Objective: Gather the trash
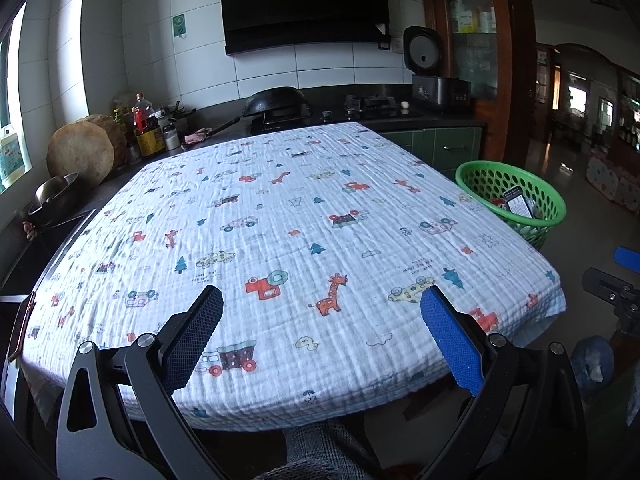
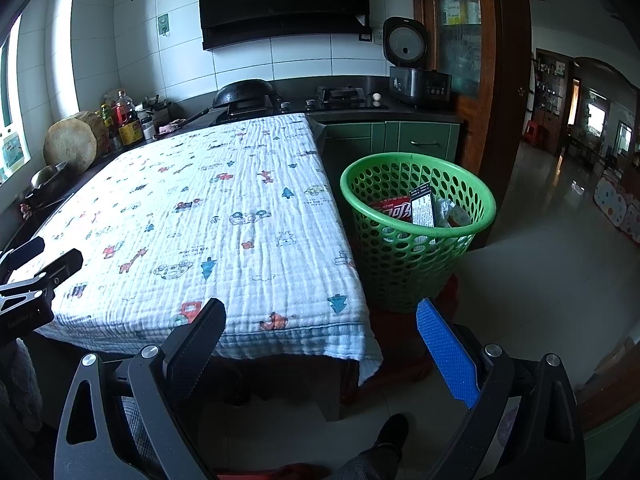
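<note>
Over the near edge of the surface (image 1: 304,216) I hold the left gripper (image 1: 322,312), its fingers (image 1: 196,336) spread wide and empty. My right gripper (image 2: 322,320) hangs off the near right corner, fingers (image 2: 446,354) likewise released with nothing between them. Past the right edge stands the green basket (image 2: 416,248) on a low red stool (image 2: 448,292), just beside the cloth's (image 2: 224,216) hanging side, with a red wrapper (image 2: 394,210) and a dark box (image 2: 423,208) inside. Open floor (image 2: 540,264) stretches to the basket's right.
</note>
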`<state>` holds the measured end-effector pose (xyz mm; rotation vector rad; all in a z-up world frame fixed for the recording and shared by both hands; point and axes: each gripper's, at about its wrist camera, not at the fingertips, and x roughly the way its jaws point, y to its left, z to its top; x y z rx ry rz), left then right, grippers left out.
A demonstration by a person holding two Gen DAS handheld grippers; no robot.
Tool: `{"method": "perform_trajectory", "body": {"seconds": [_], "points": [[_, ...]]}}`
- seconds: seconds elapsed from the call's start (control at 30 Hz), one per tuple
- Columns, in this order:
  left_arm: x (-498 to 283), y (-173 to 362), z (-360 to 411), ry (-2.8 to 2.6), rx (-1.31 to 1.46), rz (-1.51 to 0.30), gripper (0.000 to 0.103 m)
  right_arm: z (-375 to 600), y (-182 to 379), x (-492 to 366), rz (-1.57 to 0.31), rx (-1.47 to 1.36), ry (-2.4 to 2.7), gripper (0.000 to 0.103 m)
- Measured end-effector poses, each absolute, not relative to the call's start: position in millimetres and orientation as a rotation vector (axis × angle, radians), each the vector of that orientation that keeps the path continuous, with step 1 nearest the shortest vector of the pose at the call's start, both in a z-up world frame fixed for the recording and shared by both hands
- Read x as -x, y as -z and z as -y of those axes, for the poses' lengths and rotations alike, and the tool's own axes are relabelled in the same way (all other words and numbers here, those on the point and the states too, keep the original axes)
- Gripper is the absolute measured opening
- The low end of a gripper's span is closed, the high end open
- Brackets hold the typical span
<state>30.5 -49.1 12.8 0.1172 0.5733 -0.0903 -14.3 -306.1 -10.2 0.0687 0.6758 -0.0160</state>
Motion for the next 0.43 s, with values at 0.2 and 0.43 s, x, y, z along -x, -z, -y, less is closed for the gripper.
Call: {"method": "perform_trajectory", "body": {"seconds": [0.2, 0.43], "points": [[-31.2, -11.9, 52.5, 0.098, -0.118, -0.582, 0.098, 307.4, 10.9, 15.2, -0.674, -0.07, 0.015, 0.093], [-31.0, -11.4, 54.7, 0.102, -0.122, -0.584, 0.098, 307.7, 10.2, 14.5, -0.675, -0.069, 0.016, 0.093]]}}
